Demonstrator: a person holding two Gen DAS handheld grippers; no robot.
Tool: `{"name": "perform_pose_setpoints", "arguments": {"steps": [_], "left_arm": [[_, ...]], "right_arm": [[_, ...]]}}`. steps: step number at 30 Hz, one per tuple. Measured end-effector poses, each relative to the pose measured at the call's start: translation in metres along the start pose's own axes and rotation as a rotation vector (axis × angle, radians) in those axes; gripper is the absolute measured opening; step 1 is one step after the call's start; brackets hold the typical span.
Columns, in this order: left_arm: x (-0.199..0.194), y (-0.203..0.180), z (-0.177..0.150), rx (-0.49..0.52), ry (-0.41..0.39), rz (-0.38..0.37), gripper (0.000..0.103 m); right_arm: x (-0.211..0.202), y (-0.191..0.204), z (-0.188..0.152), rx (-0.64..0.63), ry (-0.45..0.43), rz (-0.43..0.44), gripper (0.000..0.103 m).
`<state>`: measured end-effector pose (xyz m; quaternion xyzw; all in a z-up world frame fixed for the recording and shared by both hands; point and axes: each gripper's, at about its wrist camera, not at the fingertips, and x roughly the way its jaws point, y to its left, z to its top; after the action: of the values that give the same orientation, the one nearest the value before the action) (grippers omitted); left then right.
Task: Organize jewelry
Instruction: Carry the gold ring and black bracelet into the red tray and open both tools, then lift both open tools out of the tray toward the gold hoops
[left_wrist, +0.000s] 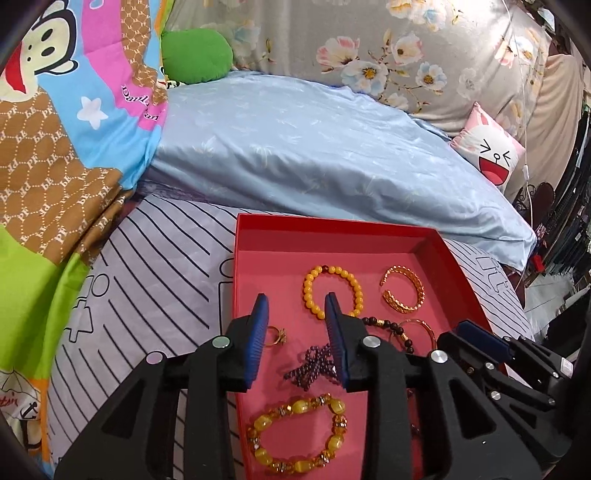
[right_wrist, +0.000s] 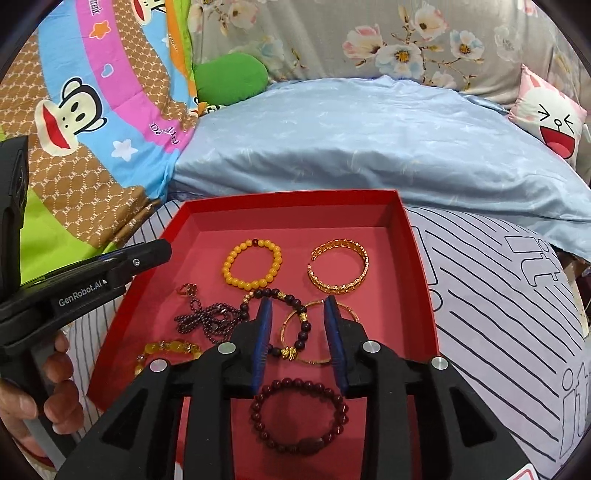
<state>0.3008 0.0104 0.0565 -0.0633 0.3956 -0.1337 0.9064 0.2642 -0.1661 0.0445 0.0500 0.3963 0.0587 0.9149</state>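
A red tray (left_wrist: 332, 230) (right_wrist: 413, 266) lies on the bed and holds jewelry: an orange bead bracelet (left_wrist: 310, 291) (right_wrist: 236, 258), a gold cuff (left_wrist: 417, 291) (right_wrist: 354, 254), a dark bead bracelet (right_wrist: 295, 299), a thin gold bangle (right_wrist: 314, 360), a purple bead chain (left_wrist: 314, 365) (right_wrist: 207, 317), a gold ring (left_wrist: 275, 336) (right_wrist: 186, 288), a yellow stone bracelet (left_wrist: 295, 435) (right_wrist: 166, 349) and a dark red bead bracelet (right_wrist: 299, 413). My left gripper (left_wrist: 297, 314) is open and empty above the tray's left part. My right gripper (right_wrist: 299, 315) is open and empty above the dark bracelet and bangle.
The tray rests on a white striped sheet (left_wrist: 155, 266) (right_wrist: 498, 302). A blue pillow (left_wrist: 314, 147) (right_wrist: 369, 140) lies behind it, a cartoon quilt (left_wrist: 55, 147) to the left, and a pink cushion (left_wrist: 491, 155) at the back right. A hand (right_wrist: 55, 373) holds the left gripper's handle.
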Motion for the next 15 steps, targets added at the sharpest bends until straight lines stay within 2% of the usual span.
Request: {"name": "perform_pose_setpoints", "arguments": {"steps": [8,15], "left_arm": [[-0.024,-0.009,-0.014,0.027,-0.016,0.006,0.03],[-0.059,-0.019,-0.038,0.064,-0.046,0.017,0.03]], "right_arm": [[-0.032,0.007,-0.011,-0.025,-0.035,-0.011,0.029],[-0.067,0.008,-0.036,-0.041,-0.051,-0.016,0.029]]}}
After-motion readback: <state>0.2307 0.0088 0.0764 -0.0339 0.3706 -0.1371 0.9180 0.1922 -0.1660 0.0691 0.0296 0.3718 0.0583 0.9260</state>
